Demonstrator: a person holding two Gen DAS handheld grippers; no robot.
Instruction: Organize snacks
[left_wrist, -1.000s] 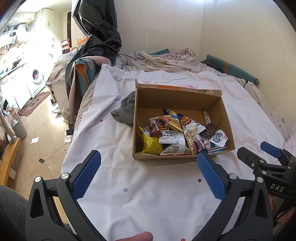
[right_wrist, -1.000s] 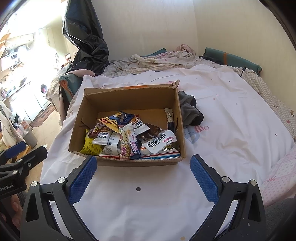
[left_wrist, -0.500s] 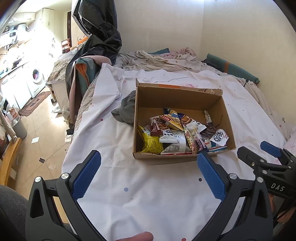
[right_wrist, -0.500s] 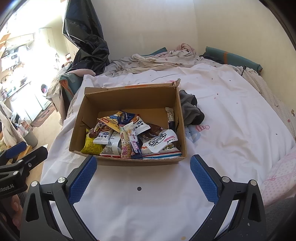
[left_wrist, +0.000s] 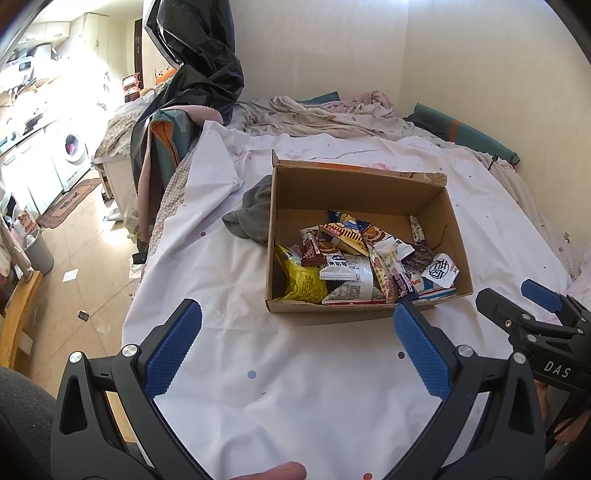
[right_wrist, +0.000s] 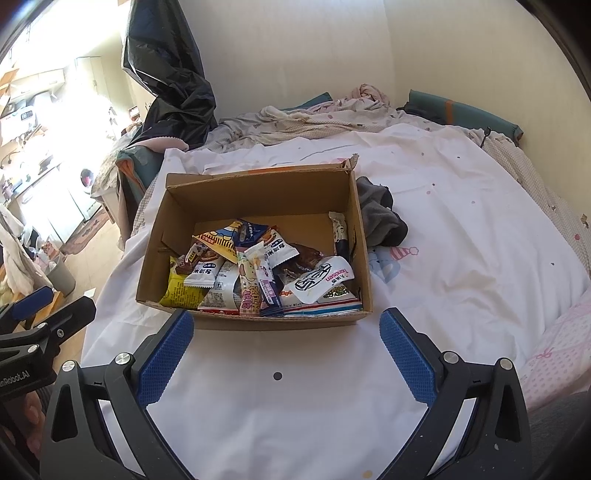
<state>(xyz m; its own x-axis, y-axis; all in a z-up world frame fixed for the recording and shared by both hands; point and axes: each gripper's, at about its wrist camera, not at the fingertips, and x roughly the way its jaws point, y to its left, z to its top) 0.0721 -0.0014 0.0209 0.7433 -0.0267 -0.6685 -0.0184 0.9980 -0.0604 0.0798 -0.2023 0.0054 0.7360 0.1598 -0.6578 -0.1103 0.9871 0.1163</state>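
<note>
Hardly anything has shifted since a second ago: my left gripper (left_wrist: 295, 332) and right gripper (right_wrist: 286, 334) still hover spread wide, empty, short of the cardboard box (right_wrist: 255, 317). Snack packets (right_wrist: 258, 273) lie heaped inside, ahead. Sorted or awaiting sorting, I can't judge.

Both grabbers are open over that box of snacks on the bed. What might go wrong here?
The snack packets lie heaped and overlapping in the cardboard box, so the right gripper could pinch two at once. The box sits on soft, wrinkled bedding, so a push might slide or tip it.
</note>
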